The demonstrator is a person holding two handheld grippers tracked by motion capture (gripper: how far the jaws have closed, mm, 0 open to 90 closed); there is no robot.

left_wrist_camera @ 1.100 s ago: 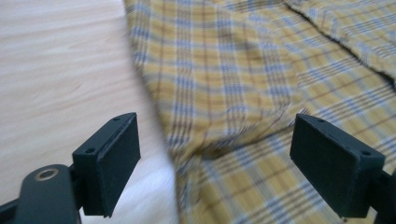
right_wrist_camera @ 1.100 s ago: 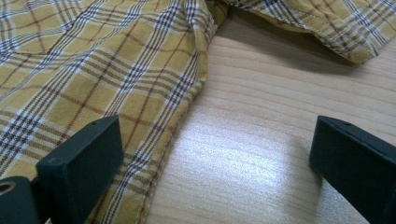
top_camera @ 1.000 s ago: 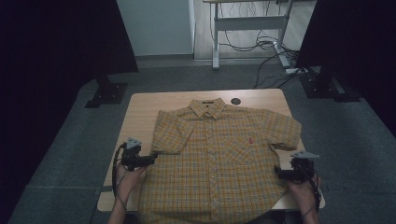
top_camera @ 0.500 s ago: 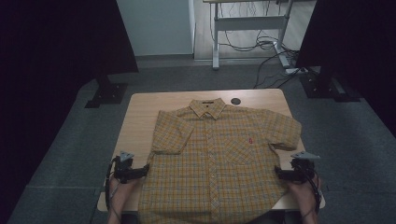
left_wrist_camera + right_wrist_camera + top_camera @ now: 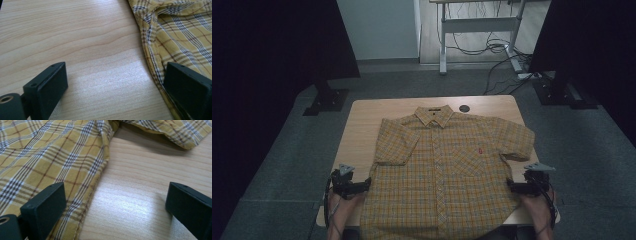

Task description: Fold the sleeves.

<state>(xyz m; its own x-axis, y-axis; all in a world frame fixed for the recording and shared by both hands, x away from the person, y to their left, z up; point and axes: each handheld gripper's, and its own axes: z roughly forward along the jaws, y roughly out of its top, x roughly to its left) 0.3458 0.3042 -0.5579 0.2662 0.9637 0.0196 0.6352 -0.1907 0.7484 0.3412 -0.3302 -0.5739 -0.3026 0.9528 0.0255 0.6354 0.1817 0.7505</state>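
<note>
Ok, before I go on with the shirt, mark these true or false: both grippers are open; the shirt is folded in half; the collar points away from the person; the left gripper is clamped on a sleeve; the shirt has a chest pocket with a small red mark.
1. Both grippers are open. True: the left gripper and the right gripper each stand with jaws apart at a side seam of the shirt.
2. The shirt is folded in half. False: it lies spread flat, front up, on the table.
3. The collar points away from the person. True.
4. The left gripper is clamped on a sleeve. False: its jaws are apart, nothing gripped.
5. The chest pocket carries a small red mark. True.
</note>
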